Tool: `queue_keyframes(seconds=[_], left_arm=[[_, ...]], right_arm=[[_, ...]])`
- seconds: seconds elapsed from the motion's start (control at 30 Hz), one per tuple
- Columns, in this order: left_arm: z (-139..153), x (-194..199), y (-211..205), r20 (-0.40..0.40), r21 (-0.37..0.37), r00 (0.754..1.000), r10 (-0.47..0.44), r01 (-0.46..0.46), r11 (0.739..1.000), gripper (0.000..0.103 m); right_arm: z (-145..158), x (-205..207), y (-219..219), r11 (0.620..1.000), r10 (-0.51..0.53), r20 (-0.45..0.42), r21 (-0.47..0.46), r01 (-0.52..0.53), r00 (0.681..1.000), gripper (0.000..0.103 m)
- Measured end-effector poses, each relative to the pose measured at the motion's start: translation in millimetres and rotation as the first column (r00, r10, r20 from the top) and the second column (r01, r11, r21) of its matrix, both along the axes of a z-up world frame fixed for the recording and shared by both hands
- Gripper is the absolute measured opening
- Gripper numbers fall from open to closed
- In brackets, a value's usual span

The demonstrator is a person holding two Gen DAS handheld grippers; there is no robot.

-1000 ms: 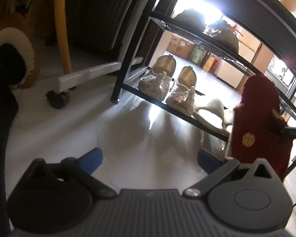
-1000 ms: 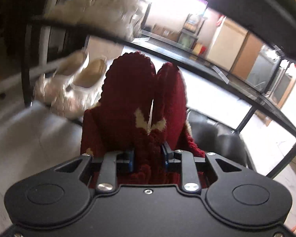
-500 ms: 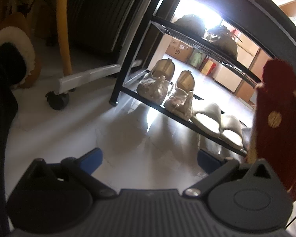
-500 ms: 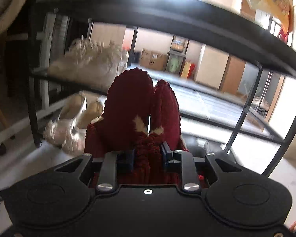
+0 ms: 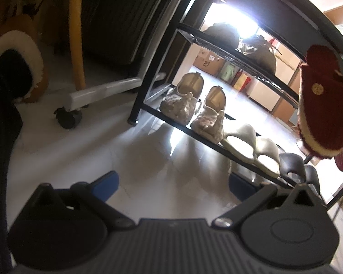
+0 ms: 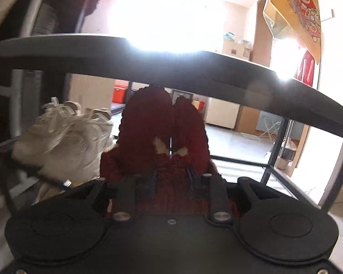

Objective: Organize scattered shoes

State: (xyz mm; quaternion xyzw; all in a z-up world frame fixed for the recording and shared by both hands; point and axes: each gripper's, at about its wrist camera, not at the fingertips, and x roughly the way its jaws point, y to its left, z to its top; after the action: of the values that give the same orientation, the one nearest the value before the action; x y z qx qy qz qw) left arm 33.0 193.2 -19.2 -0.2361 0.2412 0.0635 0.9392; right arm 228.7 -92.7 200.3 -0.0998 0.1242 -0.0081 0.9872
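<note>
Red knit slippers (image 6: 164, 134), a pair, are pinched at the heel end between the fingers of the right gripper (image 6: 171, 178), toes pointing forward. They hang in the air level with the upper tier of the black shoe rack (image 6: 194, 68), just under its top board, beside a white fluffy pair (image 6: 64, 141) already on that tier. Not set down yet, as far as I can tell.

Left gripper (image 5: 172, 182) hangs low over the tiled floor (image 5: 80, 150), blue pads wide apart, nothing between them.

Bottom tier, from the left wrist view: glittery beige flats (image 5: 192, 107), then white slippers (image 5: 251, 146), then black slippers (image 5: 301, 171), lined up side by side. The tier above holds dark shoes (image 5: 247, 45), backlit, so type is unclear.

Still off the rack: a brown fur-lined boot (image 5: 22, 64) on the floor at far left, near a caster wheel (image 5: 68, 117).

My read: mostly done. Left to do: seat the red pair on the free stretch of the upper tier, then collect the boot. Can't see whether more strays lie out of view.
</note>
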Motion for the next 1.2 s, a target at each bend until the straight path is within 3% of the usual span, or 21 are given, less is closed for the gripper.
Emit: queue_keyframes(seconds=[0.2, 0.27, 0.37, 0.53, 0.73, 0.87, 1.0, 1.07, 1.1, 1.2], left_arm=[[-1.9, 3.6, -1.0, -0.013, -0.008, 1.0, -0.004, 0.004, 1.0, 0.103], [-3.1, 5.4, -1.7, -0.021, -0.013, 1.0, -0.008, 0.008, 1.0, 0.103], [-3.9, 5.9, -2.1, -0.022, -0.005, 1.0, -0.008, 0.008, 1.0, 0.103], [-6.7, 8.5, -0.7, -0.041, -0.015, 0.999, 0.001, -0.002, 1.0, 0.103], [-9.2, 11.7, -5.0, -0.056, -0.011, 0.998, -0.01, 0.009, 1.0, 0.103], [-7.5, 9.4, -6.6, -0.044, 0.001, 0.999, -0.019, 0.019, 1.0, 0.103], [-4.0, 6.8, -6.8, -0.023, 0.01, 1.0, -0.016, 0.016, 1.0, 0.103], [-2.1, 5.9, -6.8, -0.013, 0.013, 1.0, -0.013, 0.013, 1.0, 0.103], [-1.8, 5.3, -7.3, -0.011, 0.014, 1.0, -0.014, 0.014, 1.0, 0.103], [-1.5, 3.3, -9.4, -0.008, 0.026, 1.0, -0.023, 0.024, 0.999, 0.103]], right_arm=[[-3.0, 67.3, -3.3, 1.0, -0.007, -0.044, 0.006, 0.007, 0.999, 0.025], [-8.4, 80.9, -3.0, 1.0, -0.006, -0.069, -0.004, 0.006, 0.998, 0.007], [-30.7, 114.2, -7.5, 1.0, -0.014, -0.159, 0.023, 0.018, 0.987, 0.008], [-48.5, 133.1, -3.1, 1.0, 0.007, -0.149, -0.02, -0.01, 0.989, 0.008], [-38.1, 144.8, -3.2, 0.999, 0.027, -0.179, -0.035, -0.033, 0.984, 0.008], [-35.1, 131.1, -7.0, 0.999, 0.046, -0.176, -0.003, -0.047, 0.983, 0.009], [-31.4, 93.2, -19.6, 0.994, 0.085, -0.198, 0.081, -0.07, 0.977, 0.02], [-32.7, 63.5, -21.8, 0.992, 0.114, -0.191, 0.066, -0.103, 0.975, 0.055], [-33.5, 48.5, -22.5, 0.992, 0.126, -0.183, 0.052, -0.118, 0.975, 0.061], [-44.3, -14.2, -27.1, 0.984, 0.176, -0.169, 0.001, -0.179, 0.97, 0.062]])
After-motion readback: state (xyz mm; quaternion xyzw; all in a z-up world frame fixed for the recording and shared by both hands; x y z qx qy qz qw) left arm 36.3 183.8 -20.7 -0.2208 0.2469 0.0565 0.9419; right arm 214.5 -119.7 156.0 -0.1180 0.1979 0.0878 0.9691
